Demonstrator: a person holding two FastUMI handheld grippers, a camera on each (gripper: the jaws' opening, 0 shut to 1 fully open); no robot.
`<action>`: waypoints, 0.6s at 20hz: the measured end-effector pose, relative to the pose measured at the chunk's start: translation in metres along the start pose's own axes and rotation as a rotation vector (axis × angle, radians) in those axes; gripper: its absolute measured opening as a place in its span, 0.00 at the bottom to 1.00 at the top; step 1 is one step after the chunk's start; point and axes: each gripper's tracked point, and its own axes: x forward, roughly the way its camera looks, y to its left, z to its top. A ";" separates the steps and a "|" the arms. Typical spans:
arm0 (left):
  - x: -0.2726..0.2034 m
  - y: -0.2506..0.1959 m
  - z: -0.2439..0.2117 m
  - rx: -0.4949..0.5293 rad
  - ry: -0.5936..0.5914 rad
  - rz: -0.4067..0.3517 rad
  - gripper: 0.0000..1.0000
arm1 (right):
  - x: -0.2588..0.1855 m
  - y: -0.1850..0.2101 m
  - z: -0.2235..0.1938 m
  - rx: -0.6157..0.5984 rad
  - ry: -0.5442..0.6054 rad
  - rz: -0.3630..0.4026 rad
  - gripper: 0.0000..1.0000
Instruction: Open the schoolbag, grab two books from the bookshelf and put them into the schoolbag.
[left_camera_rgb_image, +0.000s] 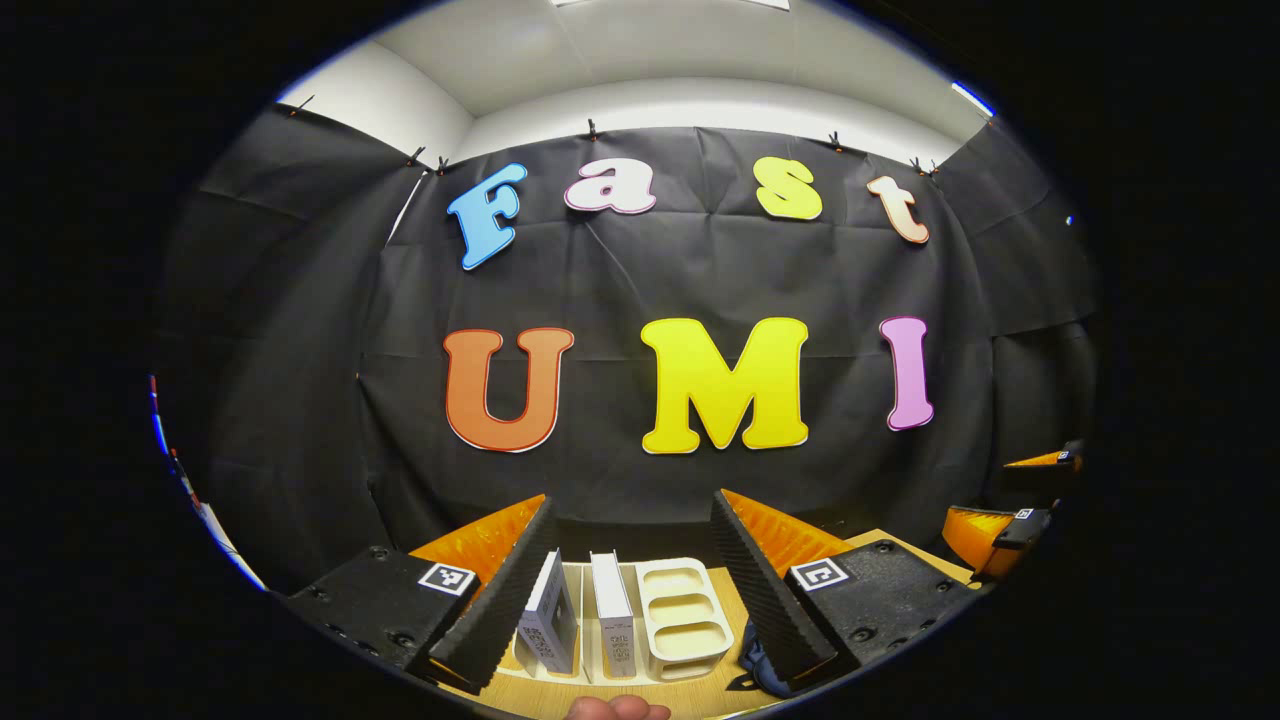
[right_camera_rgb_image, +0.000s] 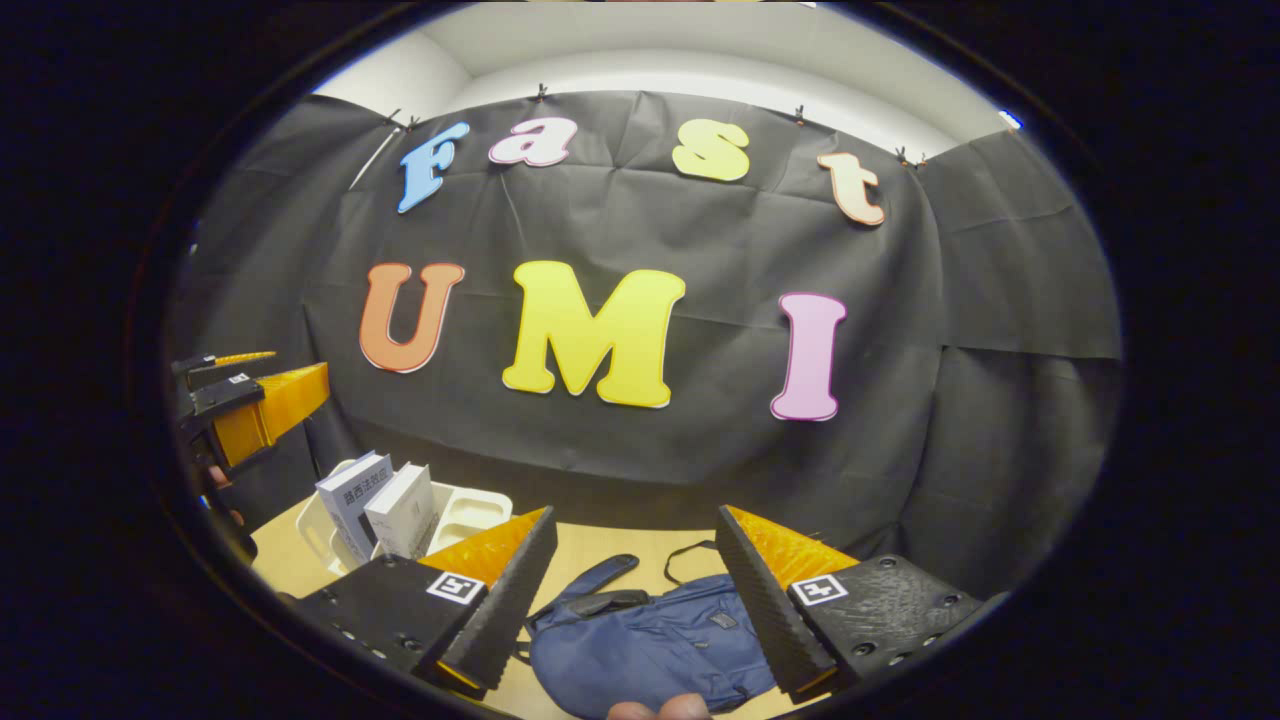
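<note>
Two white books (left_camera_rgb_image: 548, 625) (left_camera_rgb_image: 612, 625) stand upright in a cream slotted bookshelf rack (left_camera_rgb_image: 685, 615) on the wooden table, right between the fingers of my left gripper (left_camera_rgb_image: 640, 590), which is open and held above them. The same books (right_camera_rgb_image: 378, 502) stand in the rack (right_camera_rgb_image: 470, 512) at the left of the right gripper view. A blue schoolbag (right_camera_rgb_image: 650, 645) lies flat on the table under my right gripper (right_camera_rgb_image: 635, 600), which is open with nothing between its fingers. The left gripper (right_camera_rgb_image: 250, 400) hangs at the far left of the right gripper view. The right gripper (left_camera_rgb_image: 1000, 535) appears at the right edge of the left gripper view.
The wooden table (right_camera_rgb_image: 610, 545) ends at the black cloth wall behind. A dark strap (right_camera_rgb_image: 690, 555) of the bag loops toward the back. A corner of the blue bag (left_camera_rgb_image: 755, 665) shows by my left gripper's right finger. A fingertip (left_camera_rgb_image: 615, 708) shows at the bottom edge.
</note>
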 end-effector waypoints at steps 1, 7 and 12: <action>0.001 0.000 -0.002 0.001 0.000 0.001 0.98 | 0.000 0.000 -0.003 -0.001 0.010 0.003 0.98; 0.001 0.002 -0.007 0.005 0.016 0.013 0.98 | 0.004 0.021 -0.066 -0.035 0.201 0.093 0.96; 0.002 0.004 -0.018 0.009 0.037 0.012 0.98 | -0.009 0.046 -0.173 -0.135 0.528 0.207 0.99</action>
